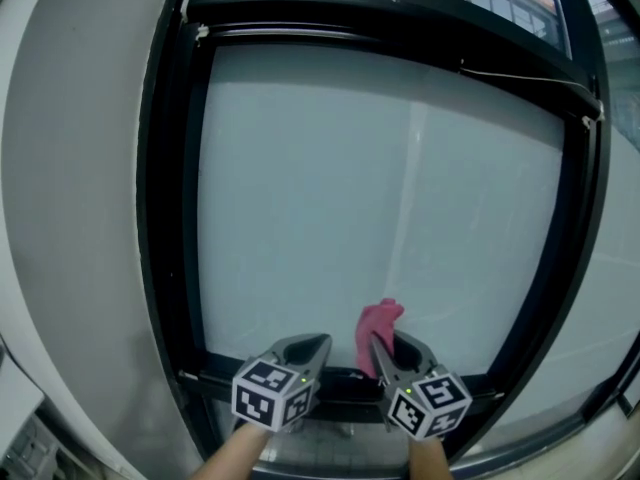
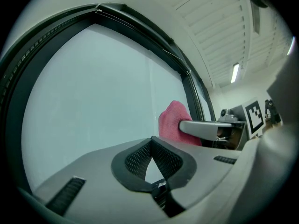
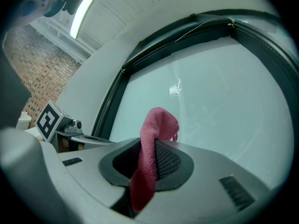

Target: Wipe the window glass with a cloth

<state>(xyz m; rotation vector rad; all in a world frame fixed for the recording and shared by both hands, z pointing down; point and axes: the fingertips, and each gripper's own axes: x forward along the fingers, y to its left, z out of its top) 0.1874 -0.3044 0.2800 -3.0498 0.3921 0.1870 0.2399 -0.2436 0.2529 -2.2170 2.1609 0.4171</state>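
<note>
The right gripper (image 3: 150, 149) is clamped on a pink terry cloth (image 3: 156, 122), whose free end points along the jaws at the pale window glass (image 1: 330, 188) just ahead. The left gripper (image 2: 152, 142) hangs beside it, jaws together and empty.

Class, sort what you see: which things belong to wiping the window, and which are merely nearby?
For the job: pink cloth; window glass; right gripper, clamped on the cloth.

Merely nearby: left gripper, shut and empty; black window frame; ceiling light; brick wall.
</note>
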